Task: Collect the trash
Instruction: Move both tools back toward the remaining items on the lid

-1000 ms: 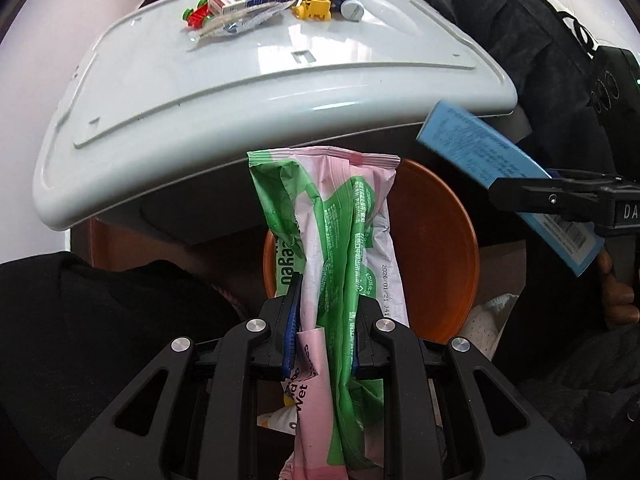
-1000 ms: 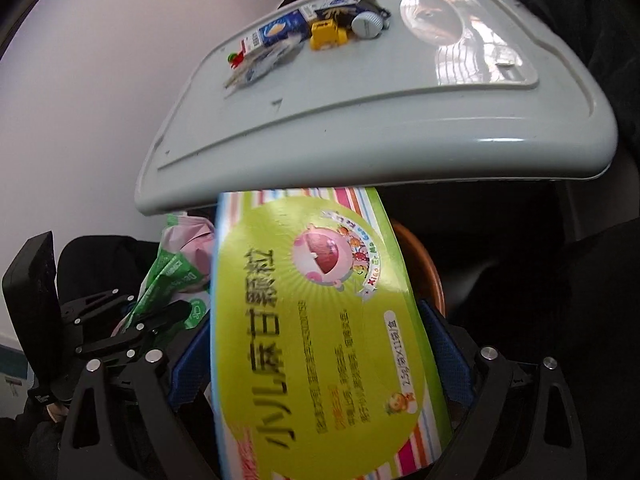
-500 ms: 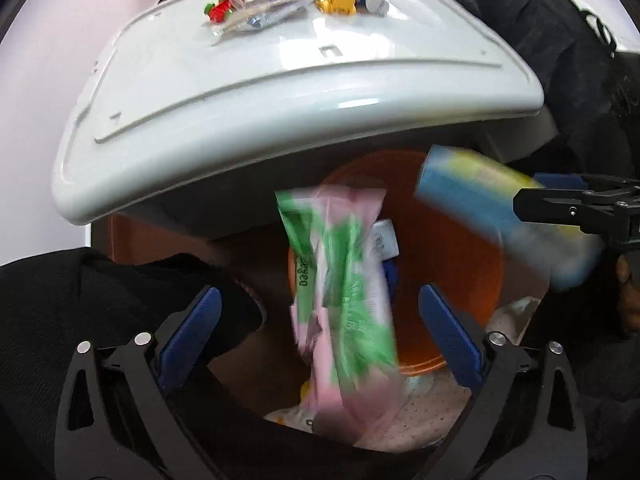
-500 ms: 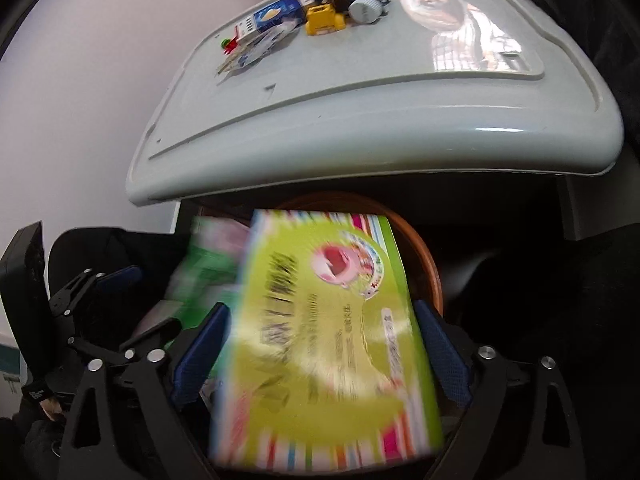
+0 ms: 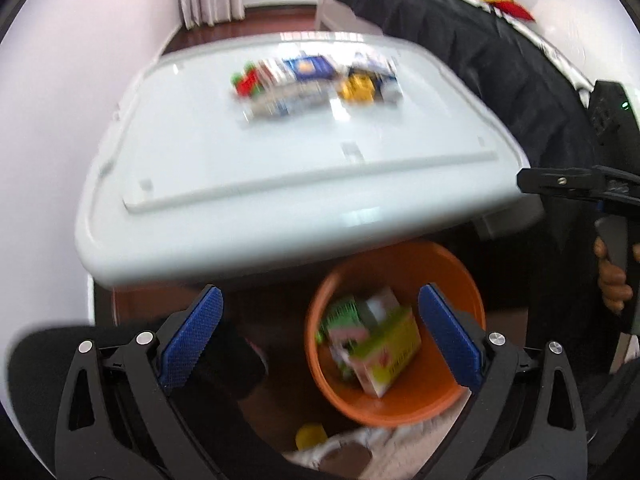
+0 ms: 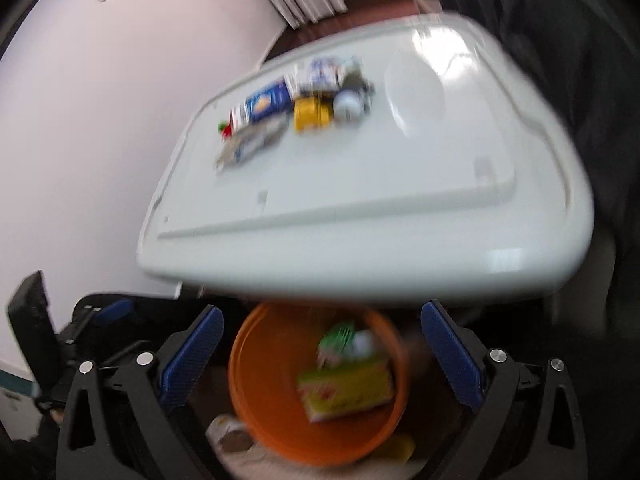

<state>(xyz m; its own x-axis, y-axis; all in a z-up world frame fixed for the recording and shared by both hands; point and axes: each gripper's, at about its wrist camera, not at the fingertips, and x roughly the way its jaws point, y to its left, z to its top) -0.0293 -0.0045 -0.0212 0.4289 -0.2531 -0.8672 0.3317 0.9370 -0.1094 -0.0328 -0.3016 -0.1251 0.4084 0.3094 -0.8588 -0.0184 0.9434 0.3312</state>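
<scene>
An orange bin (image 5: 400, 404) (image 6: 256, 400) stands on the floor under the near edge of a white table (image 5: 280, 168) (image 6: 360, 200). Inside it lie a yellow-green box (image 5: 390, 350) (image 6: 346, 390) and a green-pink wrapper (image 5: 344, 320) (image 6: 338, 338). My left gripper (image 5: 319, 292) hangs open above the bin, with nothing between its blue pads. My right gripper (image 6: 322, 310) is opening wide over the bin, also with nothing in it. At the table's far side sits a blurred pile of small boxes and wrappers (image 5: 316, 82) (image 6: 296, 108).
Black fabric (image 5: 480, 40) drapes behind and to the right of the table. A pale wall (image 6: 100, 120) runs along the left. A small yellow object (image 5: 310, 436) and light cloth lie on the floor by the bin. A hand (image 5: 610, 280) holds the right gripper's handle.
The left gripper let go of the green-pink wrapper and the right released the yellow-green box; both fell into the bin. Both grippers have risen, showing more of the tabletop.
</scene>
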